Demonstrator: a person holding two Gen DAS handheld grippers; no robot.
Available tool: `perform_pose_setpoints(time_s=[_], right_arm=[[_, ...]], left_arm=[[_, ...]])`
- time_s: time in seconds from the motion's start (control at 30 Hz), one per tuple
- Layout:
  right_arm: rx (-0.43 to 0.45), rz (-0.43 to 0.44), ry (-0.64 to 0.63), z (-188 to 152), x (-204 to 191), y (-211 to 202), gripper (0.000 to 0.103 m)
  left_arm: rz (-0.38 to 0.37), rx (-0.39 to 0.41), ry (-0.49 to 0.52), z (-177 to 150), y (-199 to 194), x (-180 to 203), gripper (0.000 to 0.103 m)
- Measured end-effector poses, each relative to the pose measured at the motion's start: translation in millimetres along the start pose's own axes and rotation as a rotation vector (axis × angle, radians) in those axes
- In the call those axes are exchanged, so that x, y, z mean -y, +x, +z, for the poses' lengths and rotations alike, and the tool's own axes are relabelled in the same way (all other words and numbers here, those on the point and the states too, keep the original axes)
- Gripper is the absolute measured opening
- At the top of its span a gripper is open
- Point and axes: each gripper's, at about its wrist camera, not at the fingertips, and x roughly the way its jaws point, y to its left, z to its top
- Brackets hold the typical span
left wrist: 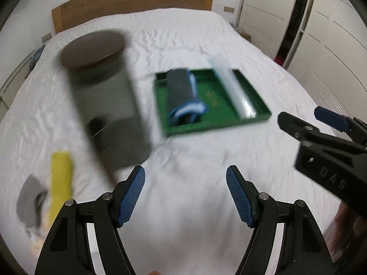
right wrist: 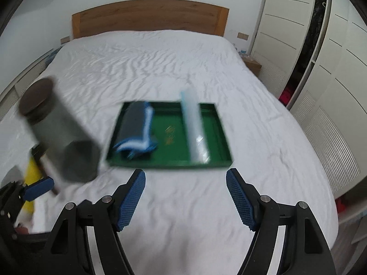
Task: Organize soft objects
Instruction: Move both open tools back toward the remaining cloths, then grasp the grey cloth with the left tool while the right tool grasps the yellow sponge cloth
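Green tray (right wrist: 226, 142) holds a rolled grey-blue cloth (right wrist: 135, 128) on white bed (right wrist: 160, 64).

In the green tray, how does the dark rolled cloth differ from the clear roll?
The dark rolled cloth is grey and opaque with blue and white edging; the clear roll is pale and see-through. The cloth lies at the tray's left side and looks thicker; the clear roll lies toward the right, slimmer and longer. Both lie lengthwise inside the tray.

A rectangular green tray (right wrist: 222, 135) held a folded dark grey cloth with blue and white edges (right wrist: 137, 126) and a pale translucent roll (right wrist: 195, 128). The rumpled bedsheet (right wrist: 160, 64) was white, the wooden headboard (right wrist: 149, 16) warm brown, and a soft roll (left wrist: 60, 178) yellow.
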Motion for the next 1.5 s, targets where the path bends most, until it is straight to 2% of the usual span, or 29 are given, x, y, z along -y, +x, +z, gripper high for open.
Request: perform_pose_setpoints(time_s=[0.1, 0.2, 0.33, 0.5, 0.6, 0.67, 0.8, 0.97, 1.1, 1.27, 1.5], right_arm=[[-0.03, 0.044, -0.025, -22, -46, -30, 0.072], [-0.046, 0.129, -0.025, -38, -99, -52, 0.072], [-0.039, 0.239, -0.024, -44, -160, -68, 0.071], [-0.046, 0.341, -0.029, -50, -227, -62, 0.07], [-0.053, 0.374, -0.034, -50, -255, -46, 0.07], [-0.061, 0.389, -0.037, -48, -270, -33, 0.07], [-0.074, 0.402, -0.062, -42, -291, -4, 0.069], [-0.098, 0.386, -0.094, -32, -306, 42, 0.069], [-0.142, 0.392, -0.098, -28, -319, 70, 0.062], [-0.194, 0.377, -0.108, -23, -339, 108, 0.062], [-0.247, 0.392, -0.133, -23, -360, 140, 0.061]], left_arm=[[0.015, -0.013, 0.038, -26, -25, -42, 0.068], [0.052, -0.026, 0.043, -43, -44, -91, 0.068], [0.149, -0.004, 0.035, -62, -65, -166, 0.068], [0.207, -0.071, -0.006, -71, -49, -246, 0.068], [0.201, -0.096, -0.014, -80, -35, -284, 0.068], [0.164, -0.14, -0.031, -84, -18, -303, 0.068], [0.113, -0.154, -0.025, -89, -1, -319, 0.068], [0.079, -0.181, 0.021, -89, 20, -320, 0.068], [0.104, -0.213, 0.043, -90, 41, -322, 0.068], [0.121, -0.247, 0.049, -92, 56, -330, 0.068], [0.121, -0.273, 0.074, -97, 71, -332, 0.068]])
